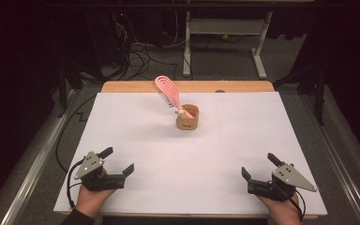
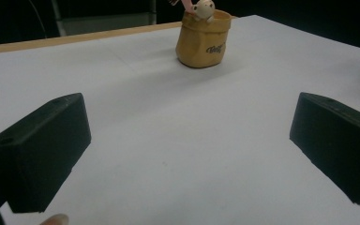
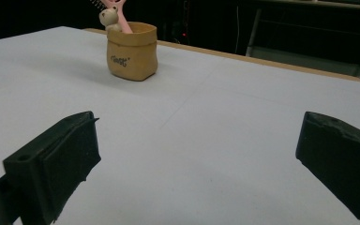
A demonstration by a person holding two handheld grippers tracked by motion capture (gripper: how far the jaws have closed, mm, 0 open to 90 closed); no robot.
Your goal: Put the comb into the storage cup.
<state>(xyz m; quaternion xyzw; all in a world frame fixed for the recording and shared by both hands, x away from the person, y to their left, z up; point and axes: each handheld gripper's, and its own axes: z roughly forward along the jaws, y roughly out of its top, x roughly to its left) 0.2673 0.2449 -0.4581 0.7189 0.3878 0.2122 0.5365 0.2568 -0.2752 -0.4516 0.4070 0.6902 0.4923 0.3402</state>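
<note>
A small tan pot stands upright on the white table top, toward the far middle. A pink slotted spatula leans out of it to the far left, with a small cream figure at its rim. The tan pot and the figure lie well ahead in the left gripper view, as do the pot and the figure in the right gripper view. My left gripper rests open near the front left. My right gripper rests open near the front right. Both hold nothing.
A wooden table edge runs behind the white top. Beyond it on the floor are cables and the white legs of another table. Metal rails flank both sides.
</note>
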